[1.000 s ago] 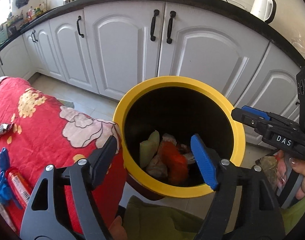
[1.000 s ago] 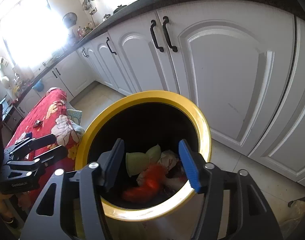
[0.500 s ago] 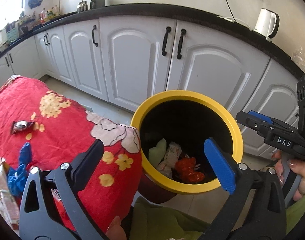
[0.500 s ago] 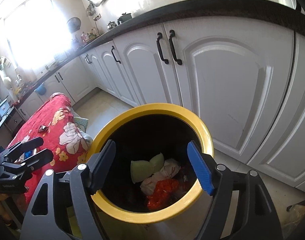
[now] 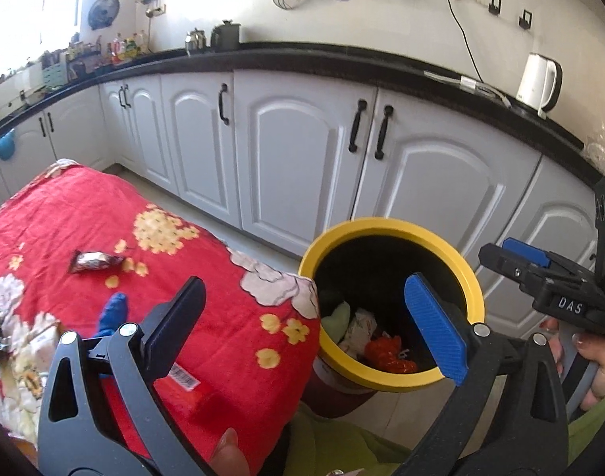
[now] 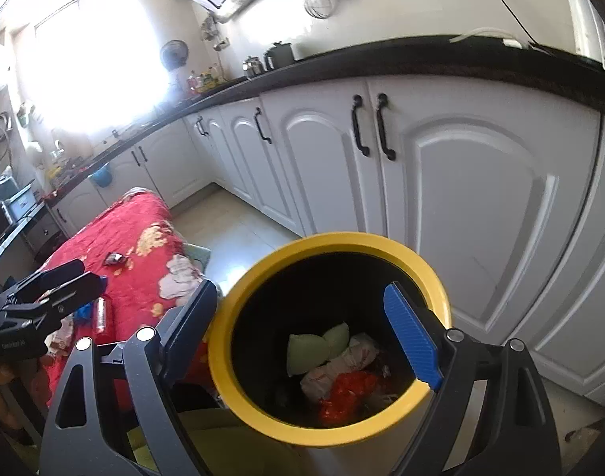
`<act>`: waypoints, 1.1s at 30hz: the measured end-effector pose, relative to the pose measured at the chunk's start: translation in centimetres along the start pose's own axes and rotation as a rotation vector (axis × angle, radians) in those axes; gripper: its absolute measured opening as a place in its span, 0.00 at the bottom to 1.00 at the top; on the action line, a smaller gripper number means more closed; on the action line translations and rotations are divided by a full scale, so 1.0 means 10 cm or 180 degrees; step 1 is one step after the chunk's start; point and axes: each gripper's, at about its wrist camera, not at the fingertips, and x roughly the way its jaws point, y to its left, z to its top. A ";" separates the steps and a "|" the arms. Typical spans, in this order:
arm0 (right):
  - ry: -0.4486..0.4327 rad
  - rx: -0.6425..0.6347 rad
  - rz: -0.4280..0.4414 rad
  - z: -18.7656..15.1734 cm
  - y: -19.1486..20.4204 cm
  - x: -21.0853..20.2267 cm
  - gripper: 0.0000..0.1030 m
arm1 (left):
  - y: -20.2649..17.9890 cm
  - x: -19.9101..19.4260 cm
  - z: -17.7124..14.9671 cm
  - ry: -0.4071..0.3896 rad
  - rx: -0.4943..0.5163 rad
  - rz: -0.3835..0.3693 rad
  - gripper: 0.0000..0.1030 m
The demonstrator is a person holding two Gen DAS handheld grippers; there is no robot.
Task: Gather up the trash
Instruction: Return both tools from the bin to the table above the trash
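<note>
Both grippers, left and right, gape empty. The bin stands right of the table, trash inside; a wrapper lies far left on the cloth.

I count: 1 bin | 2 grippers, L + R | 1 kettle | approx 3 wrappers on red cloth | 1 orange bag in bin

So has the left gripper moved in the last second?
Yes. The left gripper pulled up and back from the yellow-rimmed bin; more white cabinet shows.
</note>
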 end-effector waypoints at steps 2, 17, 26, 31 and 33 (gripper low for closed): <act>-0.0015 -0.0036 0.0028 0.02 0.06 -0.02 0.81 | 0.03 -0.06 0.02 -0.0046 -0.0016 0.0017 0.89; -0.0085 -0.0312 0.0239 0.07 0.54 -0.08 0.81 | 0.35 -0.47 0.04 -0.0339 -0.0168 0.0256 0.89; -0.0055 -0.0508 0.0393 0.04 0.88 -0.08 0.81 | 0.55 -0.76 0.01 -0.0532 -0.0211 0.0449 0.89; -0.0024 -0.0613 0.0487 0.03 1.07 -0.07 0.81 | 0.70 -0.89 -0.03 -0.0592 -0.0280 0.0548 0.89; -0.0013 -0.0643 0.0520 0.01 1.13 -0.07 0.81 | 0.75 -0.94 -0.04 -0.0613 -0.0314 0.0591 0.89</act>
